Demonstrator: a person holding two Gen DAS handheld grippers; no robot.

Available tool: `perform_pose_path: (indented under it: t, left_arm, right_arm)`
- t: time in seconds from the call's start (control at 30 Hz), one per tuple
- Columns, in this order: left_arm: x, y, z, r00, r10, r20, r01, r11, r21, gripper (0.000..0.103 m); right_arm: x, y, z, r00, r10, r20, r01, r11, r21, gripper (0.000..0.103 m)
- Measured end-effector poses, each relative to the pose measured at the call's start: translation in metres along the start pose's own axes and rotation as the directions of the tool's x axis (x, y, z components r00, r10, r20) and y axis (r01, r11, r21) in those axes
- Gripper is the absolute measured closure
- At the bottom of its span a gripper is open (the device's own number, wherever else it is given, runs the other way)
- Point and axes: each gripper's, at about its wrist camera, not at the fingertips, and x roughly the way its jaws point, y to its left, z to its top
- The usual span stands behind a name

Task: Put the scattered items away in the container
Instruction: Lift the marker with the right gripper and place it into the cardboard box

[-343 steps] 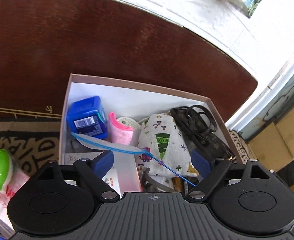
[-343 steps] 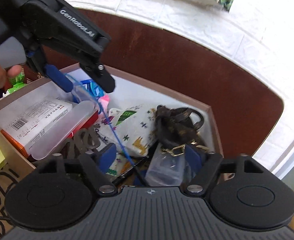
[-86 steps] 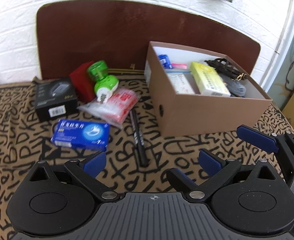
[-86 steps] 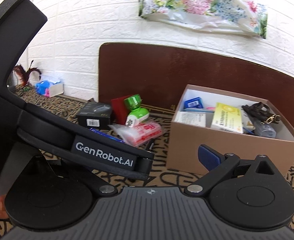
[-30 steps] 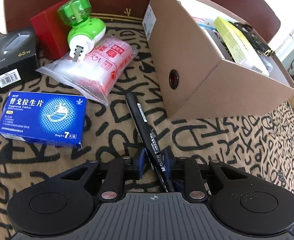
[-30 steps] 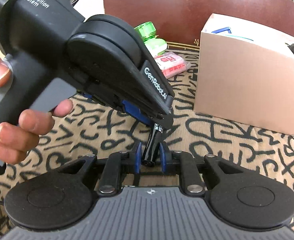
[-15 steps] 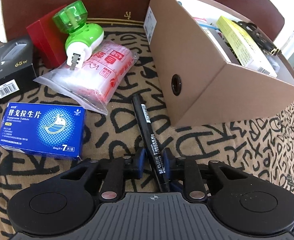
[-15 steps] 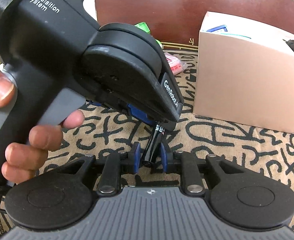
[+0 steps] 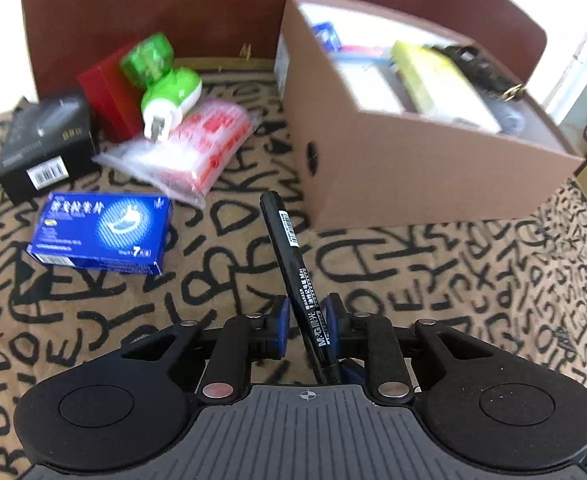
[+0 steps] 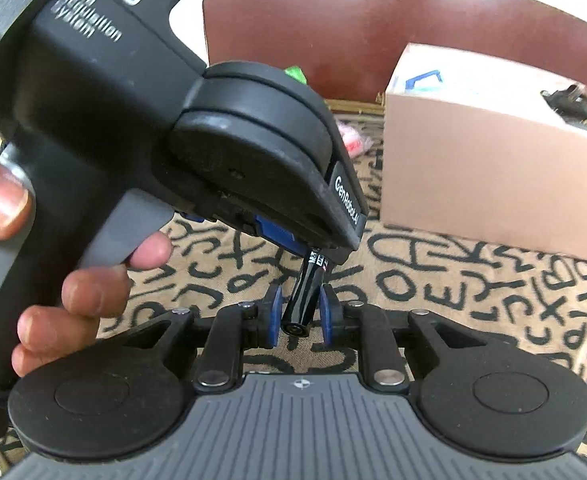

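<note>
A black marker (image 9: 289, 248) is held by both grippers, lifted off the patterned cloth and pointing forward toward the brown cardboard box (image 9: 393, 168). My left gripper (image 9: 307, 320) is shut on the marker's lower shaft. My right gripper (image 10: 299, 312) is shut on the marker's rear end (image 10: 301, 304), just behind the left gripper body (image 10: 253, 160), which fills the upper left of the right wrist view. The box (image 10: 493, 184) stands to the right and holds several items, among them a yellow carton (image 9: 433, 76).
On the cloth left of the box lie a blue medicine box (image 9: 101, 232), a clear bag with red print (image 9: 197, 148), a green plug-in device (image 9: 165, 88), a red box (image 9: 109, 96) and a black box (image 9: 45, 144). A dark brown board (image 9: 213, 0) stands behind.
The marker has been raised off the cloth with both grippers shut on it. The view has pulled back and tilted up, so the box and scattered items look farther away.
</note>
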Motion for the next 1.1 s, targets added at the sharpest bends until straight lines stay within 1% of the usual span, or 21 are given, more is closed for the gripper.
perform_pose_path:
  t: [0.13, 0.23, 0.4, 0.53, 0.67, 0.7, 0.77, 0.8, 0.97, 1.1]
  left_arm:
    - [-0.026, -0.013, 0.006, 0.998, -0.017, 0.061, 0.017, 1.0, 0.006, 0.087]
    - [-0.045, -0.027, 0.017, 0.993, -0.029, 0.118, 0.026, 0.999, 0.032, 0.087]
    - [-0.06, -0.055, 0.048, 0.978, -0.088, 0.187, 0.074, 0.994, 0.084, 0.087]
    - [-0.057, -0.085, 0.076, 0.965, -0.14, 0.224, 0.11, 0.984, 0.142, 0.087]
    - [-0.042, -0.107, 0.105, 0.956, -0.197, 0.217, 0.164, 0.973, 0.16, 0.087]
    - [-0.036, -0.112, 0.112, 0.954, -0.212, 0.211, 0.181, 0.971, 0.158, 0.087]
    - [-0.023, -0.12, 0.126, 0.953, -0.234, 0.195, 0.206, 0.967, 0.151, 0.087]
    - [-0.016, -0.124, 0.132, 0.952, -0.241, 0.187, 0.214, 0.965, 0.153, 0.087]
    - [0.018, -0.14, 0.153, 0.952, -0.264, 0.157, 0.24, 0.958, 0.155, 0.087]
    - [0.042, -0.146, 0.162, 0.955, -0.264, 0.133, 0.241, 0.956, 0.164, 0.087]
  right_arm:
    - [-0.028, 0.0, 0.01, 0.997, -0.007, 0.073, 0.007, 1.0, -0.001, 0.081]
    - [-0.047, -0.005, 0.02, 0.99, -0.018, 0.141, 0.018, 1.0, 0.002, 0.081]
    - [-0.067, -0.023, 0.041, 0.965, -0.077, 0.25, 0.077, 0.997, 0.012, 0.081]
    - [-0.083, -0.048, 0.056, 0.939, -0.142, 0.313, 0.135, 0.99, 0.044, 0.081]
    - [-0.084, -0.067, 0.069, 0.916, -0.203, 0.346, 0.188, 0.979, 0.079, 0.081]
    - [-0.079, -0.081, 0.055, 0.911, -0.216, 0.352, 0.198, 0.976, 0.087, 0.081]
    - [-0.076, -0.094, 0.06, 0.903, -0.238, 0.357, 0.215, 0.971, 0.104, 0.081]
    - [-0.062, -0.105, 0.068, 0.901, -0.246, 0.356, 0.22, 0.969, 0.111, 0.081]
    - [-0.05, -0.129, 0.077, 0.894, -0.286, 0.345, 0.249, 0.957, 0.148, 0.081]
    - [-0.032, -0.151, 0.078, 0.898, -0.296, 0.325, 0.256, 0.953, 0.161, 0.081]
